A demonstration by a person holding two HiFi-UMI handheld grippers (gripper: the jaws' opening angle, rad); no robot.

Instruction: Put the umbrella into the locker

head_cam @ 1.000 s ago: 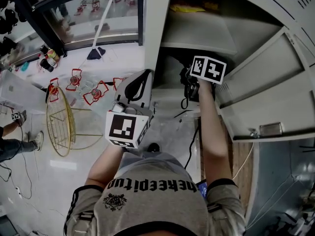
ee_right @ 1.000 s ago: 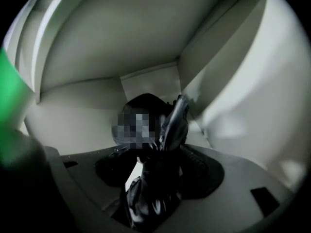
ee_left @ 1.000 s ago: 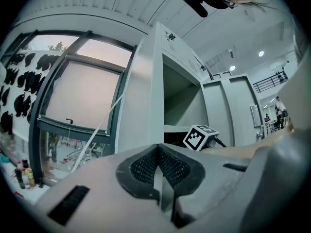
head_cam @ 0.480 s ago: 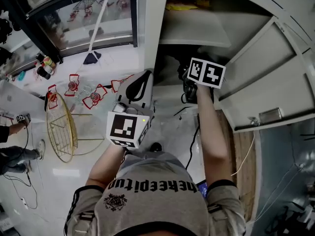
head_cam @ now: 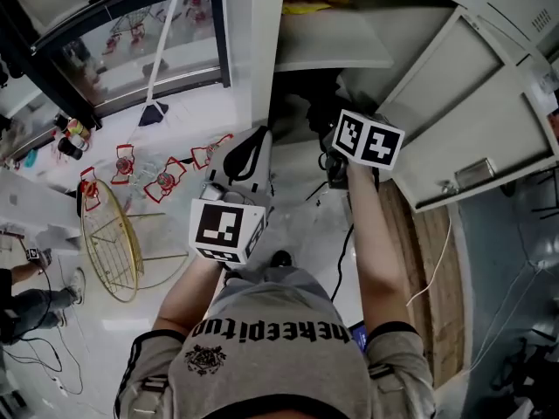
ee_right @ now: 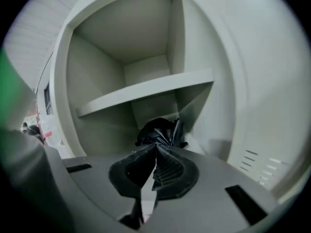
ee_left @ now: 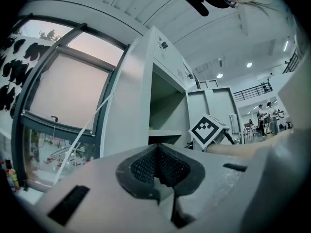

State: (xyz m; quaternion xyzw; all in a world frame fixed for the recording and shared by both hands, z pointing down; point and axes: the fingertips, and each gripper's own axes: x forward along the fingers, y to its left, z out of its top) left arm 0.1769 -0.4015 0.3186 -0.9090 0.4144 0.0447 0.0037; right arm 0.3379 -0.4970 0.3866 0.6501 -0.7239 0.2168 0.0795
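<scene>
The black folded umbrella (ee_right: pixel 160 131) lies on the floor of the grey locker's (ee_right: pixel 146 89) lower compartment, under its shelf. My right gripper (ee_right: pixel 155 152) hovers just outside the opening, aimed slightly down at the umbrella and apart from it; its jaws are closing and its pads meet with nothing between them. In the head view the right gripper (head_cam: pixel 336 151) sits at the locker mouth beneath its marker cube. My left gripper (ee_left: pixel 157 152) is shut and holds nothing. It points level at the locker's left side. The left gripper (head_cam: pixel 247 142) stays left of the opening in the head view.
The locker door (head_cam: pixel 476 129) stands swung open at the right. A yellow item (head_cam: pixel 306 7) lies on the upper shelf. A gold wire stand (head_cam: pixel 109 238) and red wire frames (head_cam: pixel 166 177) stand on the floor at left, before a window (head_cam: pixel 131 42). A person (head_cam: pixel 17 308) sits at far left.
My right gripper has drawn back from the locker toward me and risen a little. The left gripper has barely shifted.
</scene>
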